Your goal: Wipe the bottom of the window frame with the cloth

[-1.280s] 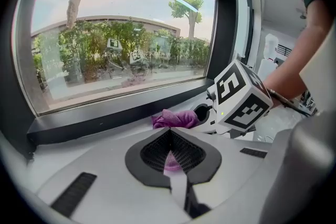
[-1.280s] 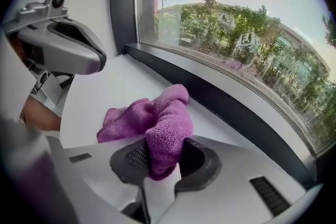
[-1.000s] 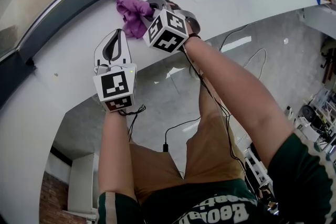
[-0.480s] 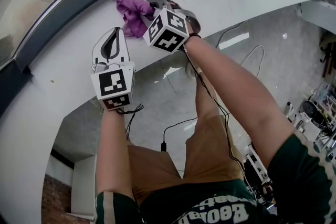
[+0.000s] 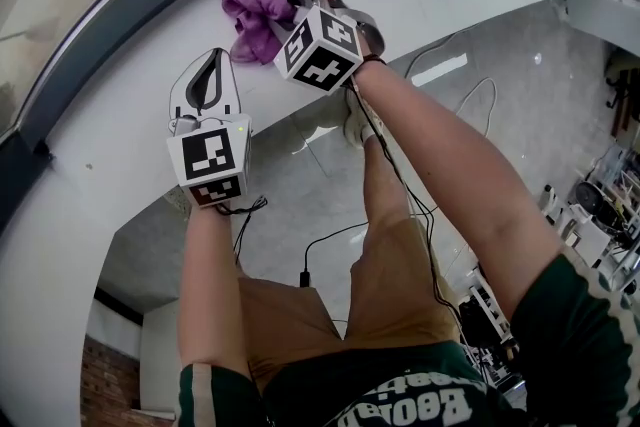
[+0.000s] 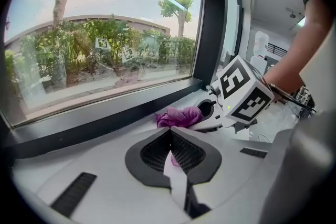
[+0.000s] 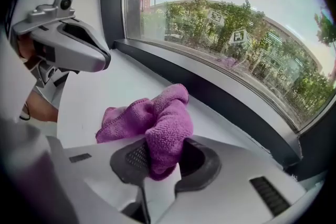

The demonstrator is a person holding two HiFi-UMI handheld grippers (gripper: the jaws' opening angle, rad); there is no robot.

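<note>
A purple microfibre cloth (image 7: pixel 157 123) is being pinched between the jaws of the right gripper (image 7: pixel 161 160), which are being pressed in on a bunched fold of it while the rest of the fabric is spilling out ahead of the pads toward the dark bottom rail of the window frame (image 7: pixel 226 97). The cloth is being held down on the white sill (image 5: pixel 110 155) just beside that rail, its far edge lying close to the rail; whether it is touching the dark rail cannot be told. The left gripper (image 6: pixel 170 152) is being held over the sill on the room side of the rail, a little farther from it than the right gripper is, and its jaws are being kept pressed together with nothing caught between them. In the left gripper view the cloth and the marker cube (image 6: pixel 244 93) of the right gripper are being seen ahead of the closed jaws, near the rail. Beyond the rail, trees (image 6: pixel 176 5) and shrubs are being shown through the window glass (image 6: pixel 94 39). Below the sill, away from the rail, both forearms (image 5: pixel 440 165) of the person are being stretched up toward the frame.
</note>
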